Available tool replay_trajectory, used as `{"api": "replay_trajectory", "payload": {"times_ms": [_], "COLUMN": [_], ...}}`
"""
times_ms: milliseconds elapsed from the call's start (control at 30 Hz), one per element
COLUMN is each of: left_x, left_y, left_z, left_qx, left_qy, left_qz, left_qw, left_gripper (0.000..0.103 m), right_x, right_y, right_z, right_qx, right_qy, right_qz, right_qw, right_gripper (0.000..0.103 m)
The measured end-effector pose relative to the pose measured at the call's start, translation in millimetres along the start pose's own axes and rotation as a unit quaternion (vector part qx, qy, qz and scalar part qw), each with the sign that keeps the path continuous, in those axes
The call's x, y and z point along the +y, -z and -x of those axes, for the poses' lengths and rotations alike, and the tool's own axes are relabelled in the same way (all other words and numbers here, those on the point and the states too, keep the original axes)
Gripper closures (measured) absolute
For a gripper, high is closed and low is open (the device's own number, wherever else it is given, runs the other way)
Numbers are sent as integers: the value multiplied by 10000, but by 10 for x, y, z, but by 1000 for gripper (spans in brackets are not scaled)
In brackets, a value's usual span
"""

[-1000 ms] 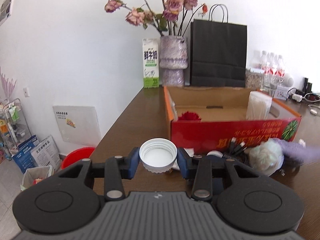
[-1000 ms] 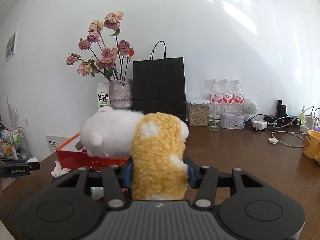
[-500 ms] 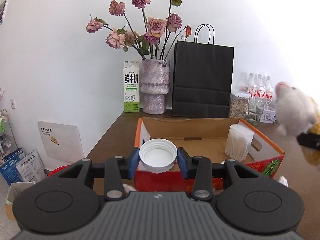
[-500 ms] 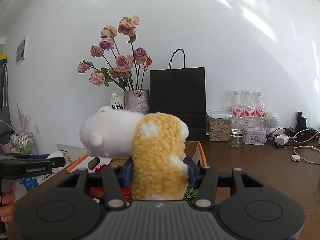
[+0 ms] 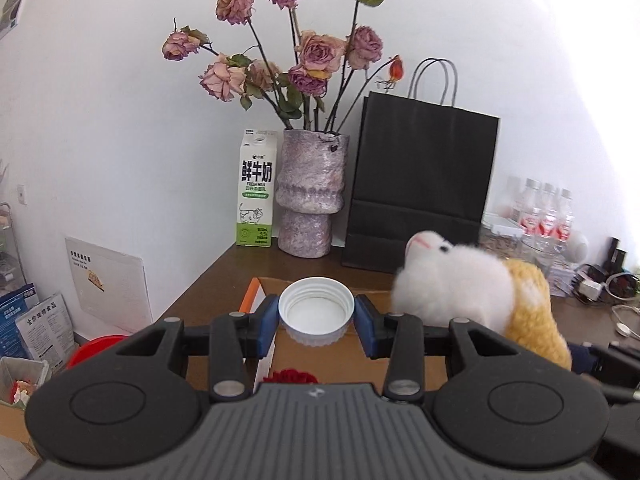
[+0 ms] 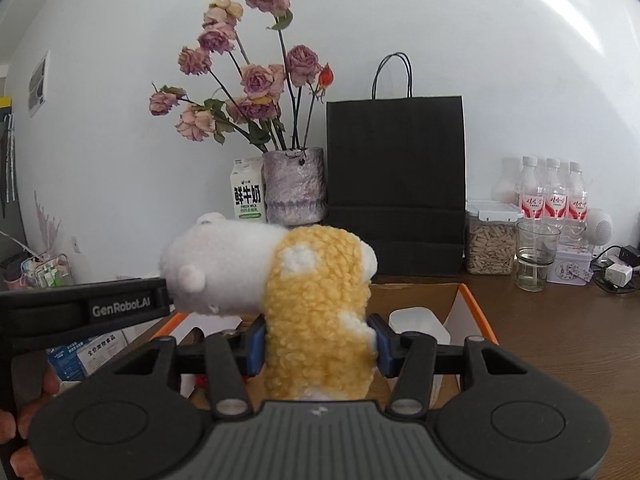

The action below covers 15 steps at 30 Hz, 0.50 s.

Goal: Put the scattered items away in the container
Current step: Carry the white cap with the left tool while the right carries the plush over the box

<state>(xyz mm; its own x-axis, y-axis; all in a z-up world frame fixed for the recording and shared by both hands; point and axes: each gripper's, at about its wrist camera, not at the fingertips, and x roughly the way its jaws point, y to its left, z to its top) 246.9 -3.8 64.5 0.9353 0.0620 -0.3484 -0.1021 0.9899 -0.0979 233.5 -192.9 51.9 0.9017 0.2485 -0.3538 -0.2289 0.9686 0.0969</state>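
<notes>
Above the cardboard box [image 5: 320, 360], left gripper [image 5: 316, 316] is pinching a white lid [image 5: 316, 310]; right gripper [image 6: 318, 344] is squeezing a plush toy [image 6: 312, 300]. Releasing each low inside looks wisest.

"鲜牛奶 fresh milk" on milk carton [image 5: 256, 188], "genrobot.ai" on left gripper [image 6: 120, 307]

Items along the white wall at the back of a brown table [image 6: 560, 320].

A vase [image 5: 311, 196] of dried pink roses [image 5: 316, 50] stands between a milk carton [image 5: 257, 188] on its left and a black paper bag [image 5: 420, 188] on its right. Further right are a jar of seeds [image 6: 491, 240], an empty glass [image 6: 535, 254], three water bottles [image 6: 554, 196] and a tangle of chargers [image 6: 618, 272]. A red bucket [image 5: 90, 350] sits on the floor at left.
</notes>
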Motion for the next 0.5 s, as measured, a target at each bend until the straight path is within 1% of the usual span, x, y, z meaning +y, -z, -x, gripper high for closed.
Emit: {"api": "replay_trajectory", "payload": {"times_ms": [100,167,233,333,433,500], "left_x": [-23,-4,47,75,84,72], "left_y": [85,175,235,304,351,375], "left_z": [-267,-415,-508,-572,-608,-617], "left_qx": [41,242,468,586,711,755], "left_qy": [-167,-208,-175,-337,-340,-346], "left_qz": [88,30,116,64,27,-10], "left_qw": [9998,9995,9987,9977,9969,9965], "left_gripper": [62,62,62,62,62,62], "right_x": [-36,-63,-87,-107,-140,-201], "right_y": [27,102,158,196,233,230], "right_z": [-320,-456,-539,-604,-649,-673], "right_qx": [338,572,729,837,889,910], "right_qy": [94,76,74,99,296,485], "right_qz": [-140,-144,-119,-142,-68,-128], "right_qw": [9993,9982,9972,9963,9956,9946], "right_gripper": [53,53,53,53,53,53]}}
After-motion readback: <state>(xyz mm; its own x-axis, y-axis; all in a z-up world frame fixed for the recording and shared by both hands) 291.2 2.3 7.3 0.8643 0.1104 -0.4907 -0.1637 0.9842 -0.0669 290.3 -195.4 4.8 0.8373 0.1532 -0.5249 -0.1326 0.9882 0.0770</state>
